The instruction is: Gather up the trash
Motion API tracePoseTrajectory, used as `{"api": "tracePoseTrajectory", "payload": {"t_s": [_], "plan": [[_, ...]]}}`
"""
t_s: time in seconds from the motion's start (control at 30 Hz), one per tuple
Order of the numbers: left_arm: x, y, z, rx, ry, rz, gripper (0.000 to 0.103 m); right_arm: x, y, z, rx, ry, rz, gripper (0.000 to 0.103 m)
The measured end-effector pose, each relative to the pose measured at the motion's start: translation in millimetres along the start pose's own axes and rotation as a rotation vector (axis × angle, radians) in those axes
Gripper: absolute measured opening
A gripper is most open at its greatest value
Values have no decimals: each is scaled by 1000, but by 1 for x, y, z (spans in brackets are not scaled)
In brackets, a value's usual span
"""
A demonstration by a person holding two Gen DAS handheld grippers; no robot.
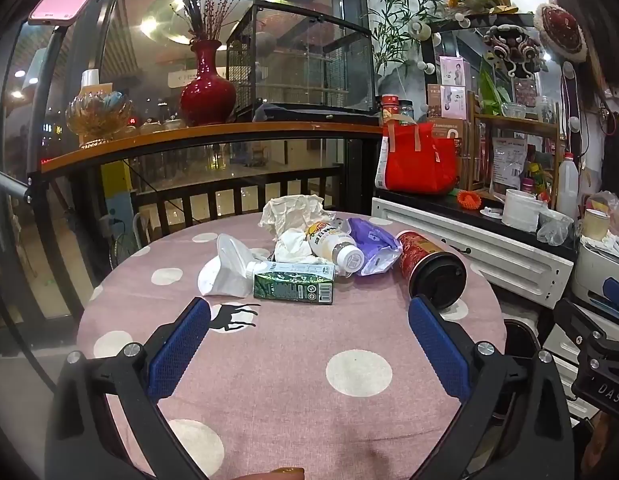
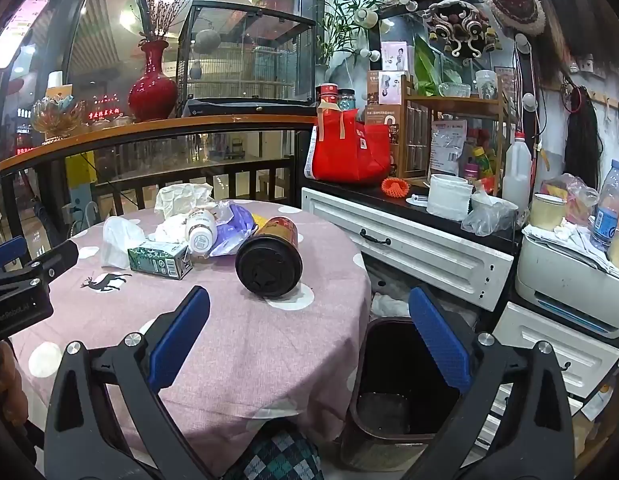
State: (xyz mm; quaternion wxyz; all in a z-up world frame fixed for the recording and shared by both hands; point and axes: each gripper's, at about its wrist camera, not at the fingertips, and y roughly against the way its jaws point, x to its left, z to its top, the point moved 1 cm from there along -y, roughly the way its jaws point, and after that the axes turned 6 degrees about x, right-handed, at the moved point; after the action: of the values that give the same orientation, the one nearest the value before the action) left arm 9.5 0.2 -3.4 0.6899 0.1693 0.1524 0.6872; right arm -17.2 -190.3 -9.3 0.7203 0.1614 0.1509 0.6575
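while nothing has been picked up yet, the left wrist view shows the left hand-held gripper (image 1: 309, 344) spread wide and empty above the near part of the desk (image 1: 349, 420), which wears a pink spotted cloth. all the trash lies in one loose cluster at the far side: a crumpled tissue (image 1: 293, 210), a white pouch (image 1: 227, 266), a green carton (image 1: 294, 283) lying flat, a toppled plastic bottle (image 1: 335, 245), a purple wrapper (image 1: 373, 244) and a red can (image 1: 427, 266) on its side, nearest the right pad. from the right wrist view, the right hand-held gripper (image 2: 309, 340) is likewise spread with nothing between its pads, hanging over the desk's near right edge; the red can (image 2: 271, 258) lies just ahead of it, its dark end facing the camera, and the green carton (image 2: 159, 261) sits to its left. a dark bin (image 2: 405, 392) stands on the floor just beside the desk, and it looks empty, though its bottom is dim. so the job seems barely begun: every piece is left to carry to the bin.
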Motion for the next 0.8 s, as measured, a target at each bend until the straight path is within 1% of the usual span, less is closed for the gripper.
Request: {"api": "tracePoseTrajectory", "payload": {"t_s": [0.27,0.57,0.8], "plan": [[0,0,0,-3,-3,-5,98,-1,1,0,-1,-3,0,98],[-1,-4,3,10,-12,-32,98,0,-1,1,-4,-6,1,98],[-6,0,-1,-1,-30,-31,98,-1,1,0,-3,-7,1,98]]}}
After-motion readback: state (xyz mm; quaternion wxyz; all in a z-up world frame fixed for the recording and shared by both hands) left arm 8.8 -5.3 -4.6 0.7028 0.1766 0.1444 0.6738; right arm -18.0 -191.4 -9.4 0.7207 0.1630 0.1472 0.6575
